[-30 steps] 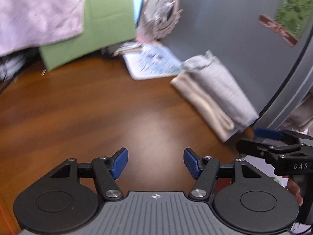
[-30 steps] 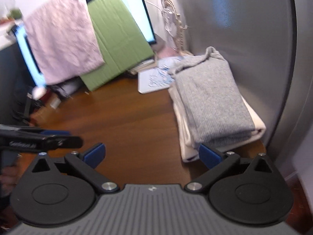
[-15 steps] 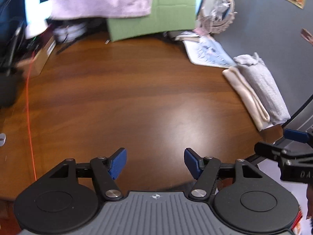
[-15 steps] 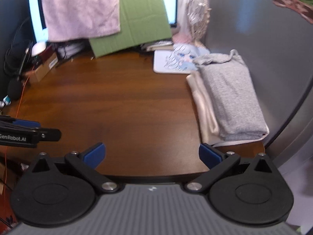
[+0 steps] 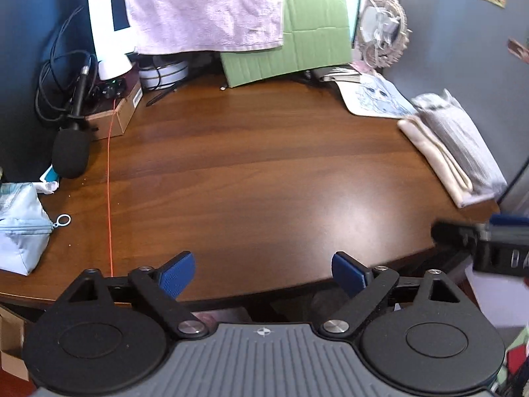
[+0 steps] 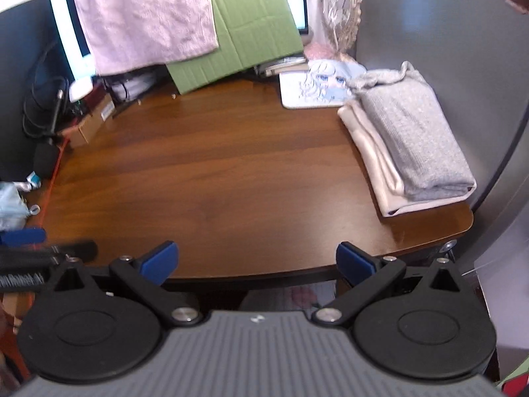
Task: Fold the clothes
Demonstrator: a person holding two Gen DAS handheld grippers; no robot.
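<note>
A folded grey garment point(image 6: 416, 139) lies on a folded cream one point(image 6: 373, 162) at the right edge of the brown wooden table point(image 6: 231, 172); the stack also shows as the grey garment point(image 5: 463, 145) on the cream one point(image 5: 433, 155) in the left wrist view. My left gripper point(image 5: 263, 273) hangs over the table's near edge, its jaws opening with nothing between them. My right gripper point(image 6: 258, 262) is open and empty, also at the near edge, well short of the stack. Each gripper shows at the side of the other's view.
A pink towel point(image 5: 205, 6) hangs over a monitor at the back, beside green cardboard point(image 5: 310, 33). A printed mat point(image 5: 377, 99) lies behind the stack. At the left are a microphone point(image 5: 71, 152), a cardboard box point(image 5: 115, 115), an orange cord point(image 5: 109, 178) and a light blue pouch point(image 5: 20, 228). A grey wall point(image 6: 429, 33) stands at the right.
Both grippers have drawn back from the folded stack toward the table's near edge, so more of the table shows. The left gripper's jaws have spread wider.
</note>
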